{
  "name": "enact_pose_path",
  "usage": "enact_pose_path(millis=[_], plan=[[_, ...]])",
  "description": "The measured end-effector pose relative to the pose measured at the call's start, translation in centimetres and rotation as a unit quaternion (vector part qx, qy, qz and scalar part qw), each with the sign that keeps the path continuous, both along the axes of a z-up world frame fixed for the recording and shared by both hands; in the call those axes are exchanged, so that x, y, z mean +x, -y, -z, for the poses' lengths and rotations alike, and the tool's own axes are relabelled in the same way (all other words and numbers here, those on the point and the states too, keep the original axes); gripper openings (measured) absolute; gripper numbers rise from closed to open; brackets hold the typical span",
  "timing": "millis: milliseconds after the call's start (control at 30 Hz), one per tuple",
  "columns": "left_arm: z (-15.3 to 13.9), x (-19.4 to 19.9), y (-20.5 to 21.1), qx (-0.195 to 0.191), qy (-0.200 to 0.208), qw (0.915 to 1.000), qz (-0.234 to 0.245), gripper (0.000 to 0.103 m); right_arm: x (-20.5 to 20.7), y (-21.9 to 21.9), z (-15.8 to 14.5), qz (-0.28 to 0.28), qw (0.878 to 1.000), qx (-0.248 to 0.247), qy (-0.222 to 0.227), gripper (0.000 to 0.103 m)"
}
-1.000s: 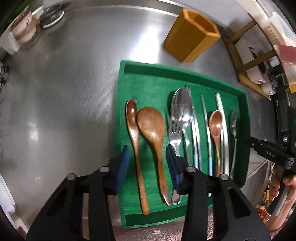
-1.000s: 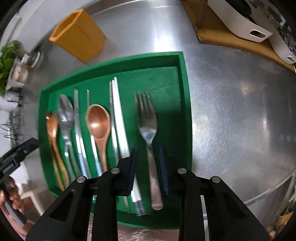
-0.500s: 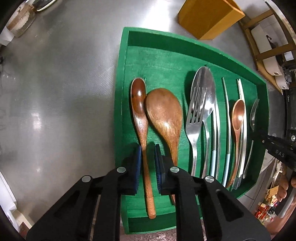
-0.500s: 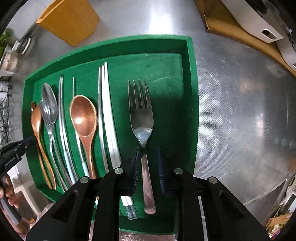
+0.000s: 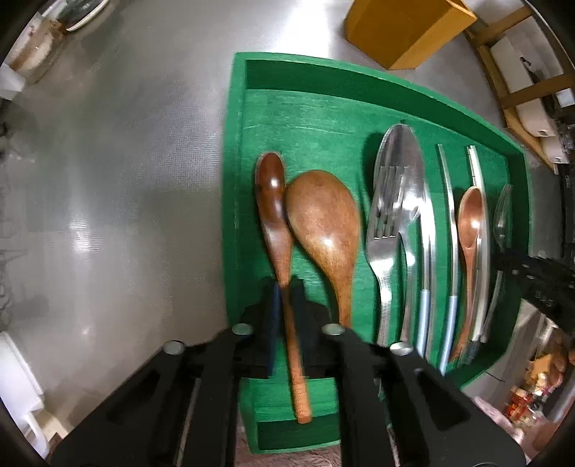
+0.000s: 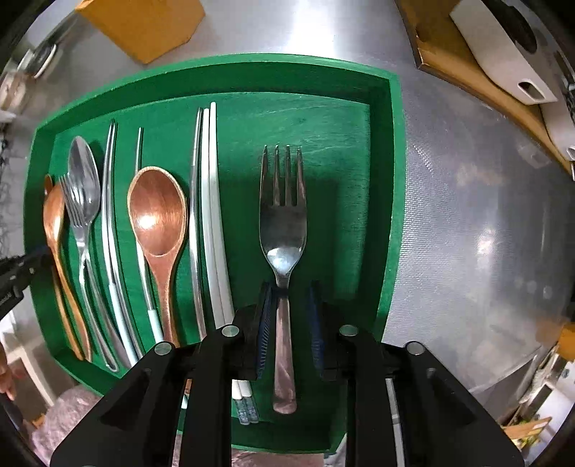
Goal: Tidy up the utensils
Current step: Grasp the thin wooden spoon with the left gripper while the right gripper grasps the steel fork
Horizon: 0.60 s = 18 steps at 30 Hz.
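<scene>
A green tray [image 5: 237, 151] [image 6: 395, 172] holds several utensils side by side. In the left wrist view my left gripper [image 5: 286, 287] is shut on the handle of a slim dark wooden spoon [image 5: 273, 201] at the tray's left side, next to a broad wooden spoon [image 5: 323, 222]. In the right wrist view my right gripper [image 6: 289, 291] straddles the handle of a metal fork [image 6: 284, 222] at the tray's right side; its jaws stand slightly apart, with a gap on the right of the handle. An orange wooden holder [image 5: 406, 28] [image 6: 143, 21] stands beyond the tray.
The tray lies on a steel counter [image 5: 107, 161]. Between the held pieces lie a metal fork and spoon [image 5: 395, 201], chopsticks [image 6: 212, 215] and a small wooden spoon [image 6: 158, 215]. Jars stand at the far left [image 5: 36, 61]. A wooden shelf with white bins [image 6: 503, 61] is at the right.
Both grippers have come down closer to the tray. The left jaws have closed onto the dark spoon's handle. The right jaws stay narrowly apart around the fork handle.
</scene>
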<state>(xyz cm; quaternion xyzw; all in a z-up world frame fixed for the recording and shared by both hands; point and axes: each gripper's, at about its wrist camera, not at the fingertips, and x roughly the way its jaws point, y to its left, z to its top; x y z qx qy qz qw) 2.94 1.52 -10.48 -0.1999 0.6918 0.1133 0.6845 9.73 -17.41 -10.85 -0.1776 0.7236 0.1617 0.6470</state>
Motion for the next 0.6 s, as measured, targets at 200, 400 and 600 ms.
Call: enact_pose_path(millis=[200, 400, 600], plan=[[0.1, -0.4, 0.0, -0.011, 0.015, 0.9998, 0.007, 0.004, -0.5, -0.6, 0.5, -0.007, 1.000, 0.019, -0.007, 0.007], [-0.1, -1.0, -0.1, -0.018, 0.039, 0.9991, 0.008, 0.004, -0.6, 1.3, 0.0, -0.002, 0.999, 0.054, 0.007, 0.007], [-2.5, -1.5, 1.0, -0.011, 0.078, 0.9968, 0.017, 0.004, -1.6, 2.7, -1.2, 0.005, 0.997, 0.079, 0.013, 0.007]])
